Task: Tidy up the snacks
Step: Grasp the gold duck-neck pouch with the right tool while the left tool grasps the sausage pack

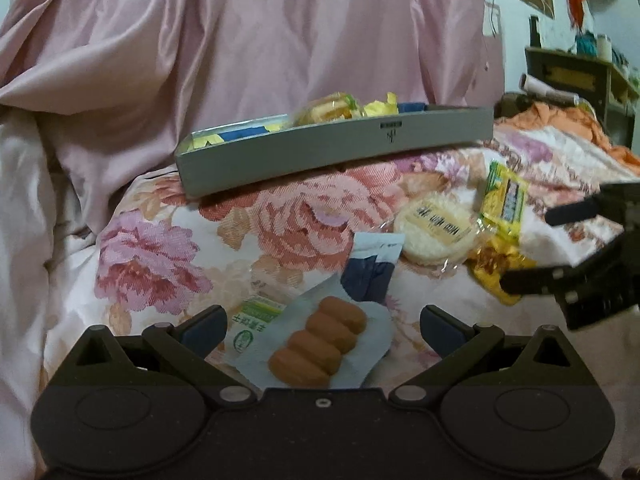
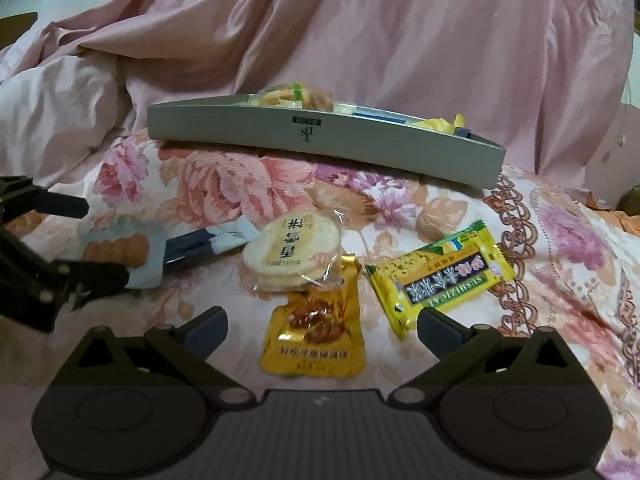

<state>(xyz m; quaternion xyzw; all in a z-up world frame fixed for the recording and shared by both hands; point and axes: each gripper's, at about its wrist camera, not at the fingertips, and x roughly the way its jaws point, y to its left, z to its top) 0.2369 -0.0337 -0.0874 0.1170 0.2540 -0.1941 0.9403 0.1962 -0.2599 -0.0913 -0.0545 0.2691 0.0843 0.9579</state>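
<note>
Floral bedspread (image 2: 224,184), pink quilt (image 2: 360,40) behind, grey tray (image 2: 320,140), both claws spread wide, holding nothing

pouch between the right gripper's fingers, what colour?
Golden yellow pouch, brown food picture on it; clearest in the right wrist view.

You have a bed with a floral cover (image 2: 248,184) under everything. On it lie a grey box (image 2: 320,136), a round rice-cracker pack (image 2: 292,250), a gold pouch (image 2: 316,328), a yellow-green bar (image 2: 440,276), a dark blue sachet (image 1: 370,270) and a sausage-bun packet (image 1: 320,344), all loose near one another.
</note>
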